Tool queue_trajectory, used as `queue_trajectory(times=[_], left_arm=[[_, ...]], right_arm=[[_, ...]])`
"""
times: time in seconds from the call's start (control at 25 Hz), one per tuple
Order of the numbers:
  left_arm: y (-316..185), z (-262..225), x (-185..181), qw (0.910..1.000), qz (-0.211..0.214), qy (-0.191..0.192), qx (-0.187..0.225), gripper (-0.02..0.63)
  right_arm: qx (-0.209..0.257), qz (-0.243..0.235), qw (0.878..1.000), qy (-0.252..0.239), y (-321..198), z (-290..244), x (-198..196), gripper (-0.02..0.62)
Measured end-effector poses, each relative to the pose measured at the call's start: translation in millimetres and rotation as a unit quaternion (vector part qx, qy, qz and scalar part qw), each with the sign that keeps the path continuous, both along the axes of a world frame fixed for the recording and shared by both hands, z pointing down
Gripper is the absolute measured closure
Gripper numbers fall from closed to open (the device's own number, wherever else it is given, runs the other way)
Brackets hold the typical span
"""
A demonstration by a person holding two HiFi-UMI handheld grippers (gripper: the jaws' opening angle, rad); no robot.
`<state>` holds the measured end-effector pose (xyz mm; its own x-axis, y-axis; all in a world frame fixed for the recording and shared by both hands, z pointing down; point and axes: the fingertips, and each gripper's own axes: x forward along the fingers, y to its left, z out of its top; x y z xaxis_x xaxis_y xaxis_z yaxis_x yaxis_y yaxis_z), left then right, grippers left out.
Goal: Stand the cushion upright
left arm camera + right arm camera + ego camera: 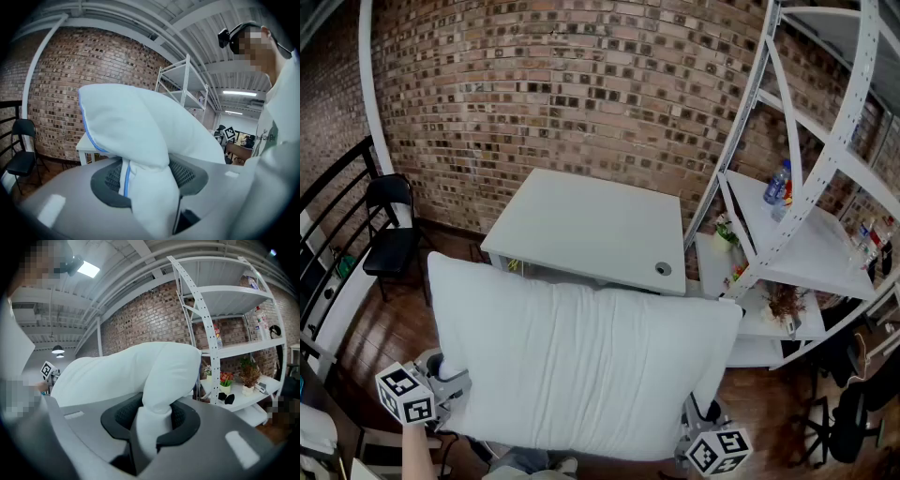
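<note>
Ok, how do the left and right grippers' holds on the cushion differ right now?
The left gripper clamps a thick bunch of the cushion, with its jaws set wide. The right gripper pinches a thinner fold, with its jaws closer together. Blue piping shows in the left gripper's hold and none in the right gripper's. Both are shut on a near corner of the cushion.

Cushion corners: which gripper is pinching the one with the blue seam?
The left gripper: a blue seam runs down the cushion corner it clamps; the right gripper holds a plain white corner.
</note>
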<state>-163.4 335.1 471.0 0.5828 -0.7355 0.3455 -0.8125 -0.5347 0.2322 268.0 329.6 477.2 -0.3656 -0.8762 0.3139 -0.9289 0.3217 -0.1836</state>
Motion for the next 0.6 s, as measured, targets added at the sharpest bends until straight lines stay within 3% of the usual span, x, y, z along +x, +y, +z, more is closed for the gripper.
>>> queue_trajectory(times=[0.6], left_arm=[[-76.5,8.8,-21.7,0.9999,0.009,0.012,0.003,0.379]], right_arm=[[-0.001,0.014,1.000,0.009,-70.2,-0.5,-19.6,0.499]])
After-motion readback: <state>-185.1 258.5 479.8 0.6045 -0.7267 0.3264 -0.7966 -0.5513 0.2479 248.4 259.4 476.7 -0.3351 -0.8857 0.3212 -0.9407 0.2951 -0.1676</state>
